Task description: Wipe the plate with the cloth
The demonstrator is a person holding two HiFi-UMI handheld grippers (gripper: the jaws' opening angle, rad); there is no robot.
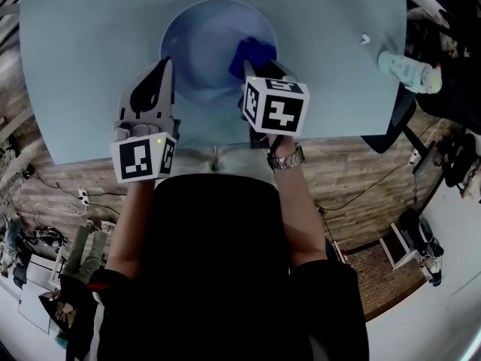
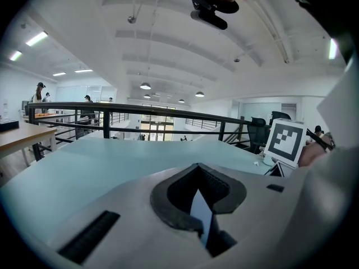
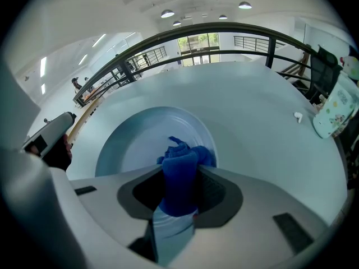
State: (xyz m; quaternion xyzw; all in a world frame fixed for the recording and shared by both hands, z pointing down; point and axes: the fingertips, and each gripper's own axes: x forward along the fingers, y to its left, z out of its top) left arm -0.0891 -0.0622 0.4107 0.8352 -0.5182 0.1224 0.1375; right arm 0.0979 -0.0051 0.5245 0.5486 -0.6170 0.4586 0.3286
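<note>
Head view: right claw (image 1: 250, 66) clamps a bunched, soft blue cloth (image 1: 254, 50) on the round, smooth pale-blue plate (image 1: 197, 43); left claw (image 1: 162, 70), narrowed to a slit, sits at its left rim; matte teal surface (image 1: 83, 59).

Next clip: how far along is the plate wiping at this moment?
Done: the right gripper has the blue cloth clamped, and the left gripper appears to pinch the plate at its near-left rim. In hand: the cloth sits on the plate's right side. Left: the bare remainder of the plate. No visible dirt or streaks show how much is already wiped.
</note>
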